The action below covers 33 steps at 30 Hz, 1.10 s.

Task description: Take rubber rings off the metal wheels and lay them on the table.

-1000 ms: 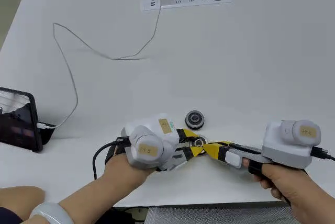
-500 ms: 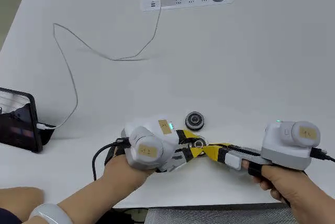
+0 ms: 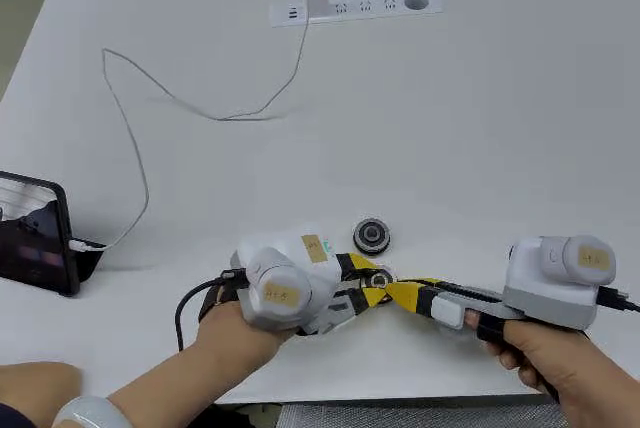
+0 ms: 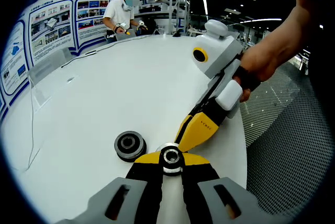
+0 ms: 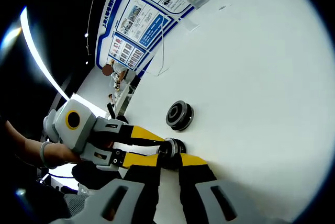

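Observation:
A small metal wheel (image 3: 379,277) with a black rubber ring is held just above the table's near edge. My left gripper (image 3: 368,275) is shut on it. In the left gripper view the wheel (image 4: 171,157) sits between the yellow jaw tips, and the right gripper (image 4: 201,127) comes in from the right with its tips against the wheel's rim. My right gripper (image 3: 390,288) is shut on that rim. In the right gripper view the wheel (image 5: 169,148) lies at its jaw tips, facing the left gripper (image 5: 149,143). A second wheel (image 3: 372,235) lies flat on the table just behind.
The white table (image 3: 450,128) carries a power strip (image 3: 355,6) at the far side, with a cable (image 3: 130,138) running to a dark device (image 3: 35,233) at the left edge. A person stands at the far end of the table (image 4: 123,12).

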Available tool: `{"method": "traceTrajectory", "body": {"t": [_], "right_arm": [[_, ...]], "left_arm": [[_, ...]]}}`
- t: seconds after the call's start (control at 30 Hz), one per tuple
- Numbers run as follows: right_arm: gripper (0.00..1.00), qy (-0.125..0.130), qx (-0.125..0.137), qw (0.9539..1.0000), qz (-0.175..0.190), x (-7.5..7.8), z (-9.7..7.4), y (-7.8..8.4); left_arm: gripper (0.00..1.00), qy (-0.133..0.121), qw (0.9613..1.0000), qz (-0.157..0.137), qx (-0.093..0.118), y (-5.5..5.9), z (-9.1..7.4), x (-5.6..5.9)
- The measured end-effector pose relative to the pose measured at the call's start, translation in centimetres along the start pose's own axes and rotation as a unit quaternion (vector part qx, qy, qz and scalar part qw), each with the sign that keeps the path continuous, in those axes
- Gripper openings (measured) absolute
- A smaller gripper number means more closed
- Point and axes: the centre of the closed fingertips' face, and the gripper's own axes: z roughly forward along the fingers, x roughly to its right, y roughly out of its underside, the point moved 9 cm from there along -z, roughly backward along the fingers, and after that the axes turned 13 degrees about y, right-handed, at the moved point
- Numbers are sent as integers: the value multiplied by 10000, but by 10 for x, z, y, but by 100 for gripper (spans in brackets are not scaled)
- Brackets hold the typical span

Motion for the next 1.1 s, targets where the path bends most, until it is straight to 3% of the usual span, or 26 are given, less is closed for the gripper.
{"method": "traceTrajectory", "body": {"t": [0.23,0.57,1.1], "right_arm": [[11,-24,57,10000,8,0,-7,-4],[5,133,40,9997,-205,3,-3,-3],[2,168,61,9996,-215,0,-4,-5]], "left_arm": [[13,6,10000,5,-4,0,0,0],[13,-5,10000,-11,10,1,0,0],[13,-3,10000,-13,4,1,0,0]]}}
